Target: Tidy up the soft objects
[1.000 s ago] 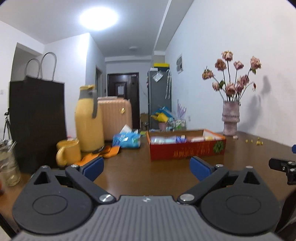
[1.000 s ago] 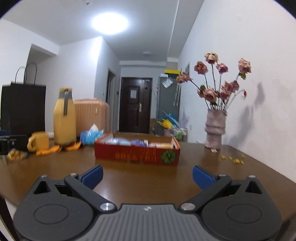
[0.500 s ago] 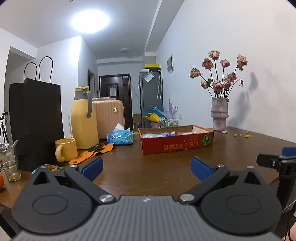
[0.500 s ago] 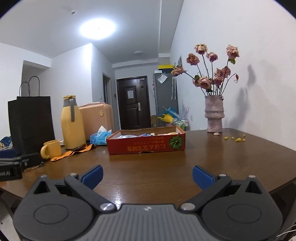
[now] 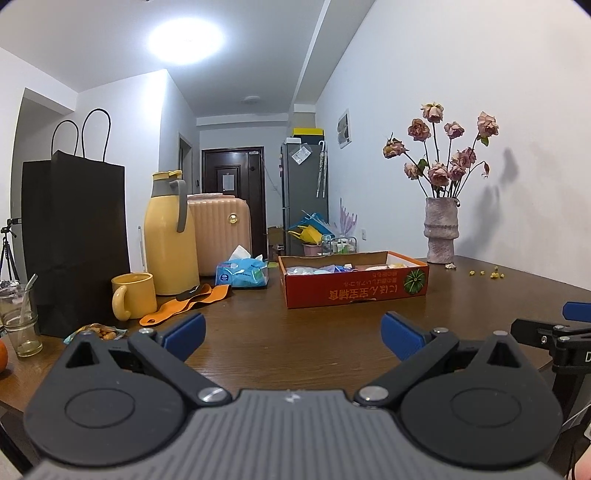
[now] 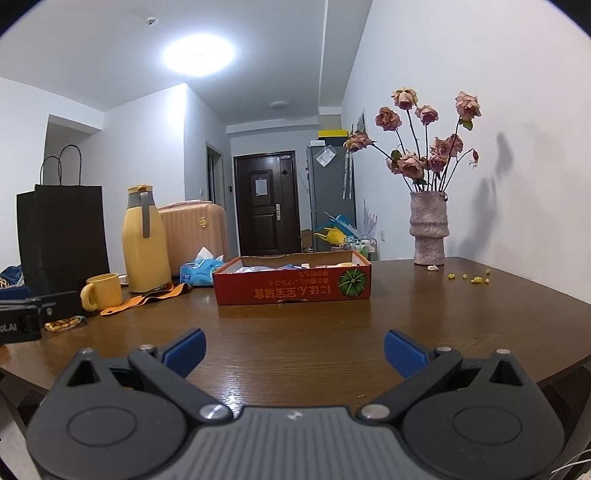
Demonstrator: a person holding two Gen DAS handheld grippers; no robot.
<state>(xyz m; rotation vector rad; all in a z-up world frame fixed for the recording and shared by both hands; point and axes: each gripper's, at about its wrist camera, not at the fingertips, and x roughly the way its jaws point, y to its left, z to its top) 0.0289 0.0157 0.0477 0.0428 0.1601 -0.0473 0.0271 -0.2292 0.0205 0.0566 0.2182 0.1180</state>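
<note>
**Both grippers wide and empty over the table**

From my left wrist, my left gripper (image 5: 291, 332) is spread wide with nothing between its blue pads (image 5: 184, 330). Ahead on the brown table (image 5: 314, 332) sits the red cardboard box (image 5: 354, 288) holding soft packets; the blue tissue pack (image 5: 242, 275) and orange strap (image 5: 184, 304) lie to its left, near the yellow mug (image 5: 133, 295).

From my right wrist, my right gripper (image 6: 293, 350) is equally wide, gripping nothing. The red cardboard box (image 6: 293, 286) stands straight ahead, well apart from the fingers, the vase (image 6: 428, 229) off to the right.

Bright ceiling light (image 5: 185, 36), glare on table (image 6: 295, 343), fisheye-warped dark corners.
</note>
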